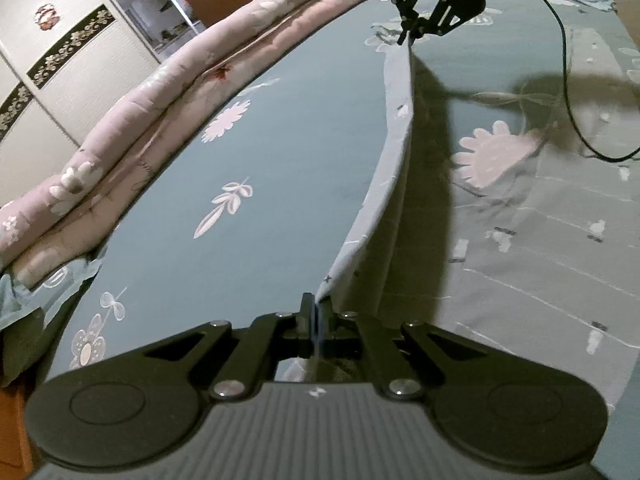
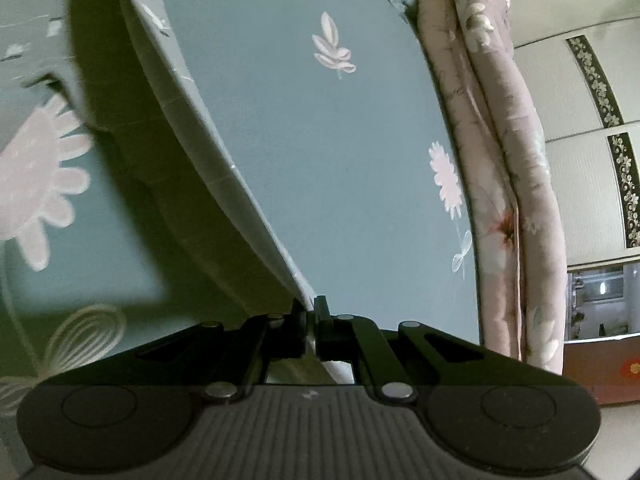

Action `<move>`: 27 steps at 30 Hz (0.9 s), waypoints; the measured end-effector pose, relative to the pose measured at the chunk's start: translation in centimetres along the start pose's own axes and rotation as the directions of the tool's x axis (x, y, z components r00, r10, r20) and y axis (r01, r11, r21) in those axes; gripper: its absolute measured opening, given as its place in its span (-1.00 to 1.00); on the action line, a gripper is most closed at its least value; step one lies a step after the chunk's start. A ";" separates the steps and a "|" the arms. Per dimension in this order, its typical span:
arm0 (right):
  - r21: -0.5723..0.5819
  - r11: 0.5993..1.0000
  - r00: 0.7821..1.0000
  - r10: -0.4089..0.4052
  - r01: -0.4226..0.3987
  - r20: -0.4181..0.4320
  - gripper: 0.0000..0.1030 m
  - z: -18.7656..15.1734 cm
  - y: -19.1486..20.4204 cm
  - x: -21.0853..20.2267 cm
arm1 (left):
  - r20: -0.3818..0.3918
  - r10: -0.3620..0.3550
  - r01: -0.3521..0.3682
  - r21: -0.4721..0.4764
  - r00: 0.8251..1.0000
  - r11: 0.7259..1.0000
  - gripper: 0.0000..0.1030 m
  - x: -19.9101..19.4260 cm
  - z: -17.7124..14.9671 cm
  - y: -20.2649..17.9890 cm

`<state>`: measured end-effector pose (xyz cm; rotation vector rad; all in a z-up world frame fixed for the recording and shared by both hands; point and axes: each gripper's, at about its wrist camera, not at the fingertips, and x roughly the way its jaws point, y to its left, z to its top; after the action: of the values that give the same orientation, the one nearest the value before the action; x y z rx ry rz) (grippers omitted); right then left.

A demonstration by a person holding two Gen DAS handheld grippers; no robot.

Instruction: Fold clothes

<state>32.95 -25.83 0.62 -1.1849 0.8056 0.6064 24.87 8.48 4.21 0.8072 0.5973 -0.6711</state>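
A rolled pink quilt (image 1: 168, 92) walls one side; a black cable (image 1: 568, 92) crosses the bedsheet (image 1: 540, 260).

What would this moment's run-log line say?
left tool: shut on cloth edge | right tool: shut on cloth edge | cloth edge: lifted taut

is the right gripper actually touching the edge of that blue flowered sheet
Touching. In the right wrist view, the right gripper has its jaws shut on the lifted edge of the blue flowered sheet; the left wrist view shows the same pinch from afar.

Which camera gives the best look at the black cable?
The left wrist view: the black cable loops down from the right gripper above the teal floral sheet. The right wrist view shows none of it.
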 end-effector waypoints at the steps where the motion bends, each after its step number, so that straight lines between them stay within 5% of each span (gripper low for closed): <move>1: 0.002 1.000 1.000 0.005 -0.005 -0.006 -0.91 -0.2 0.2 -0.5 | 0.006 -0.010 0.010 0.006 1.000 1.000 -1.00 -0.2 0.0 0.0; 8: 0.103 0.991 0.996 0.089 -0.086 -0.025 -0.92 -0.7 0.5 -4.2 | 0.024 -0.035 0.034 0.028 0.999 0.999 -1.00 -2.0 0.0 0.0; 27: 0.178 0.976 0.986 0.143 -0.126 -0.084 -0.94 -1.7 4.7 -12.2 | 0.050 -0.084 0.080 0.076 0.995 0.994 -1.00 -5.6 -1.6 -1.5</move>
<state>21.77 -26.22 7.57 -1.0122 1.0069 0.5811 19.80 10.67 6.57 0.8342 0.5621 -0.7920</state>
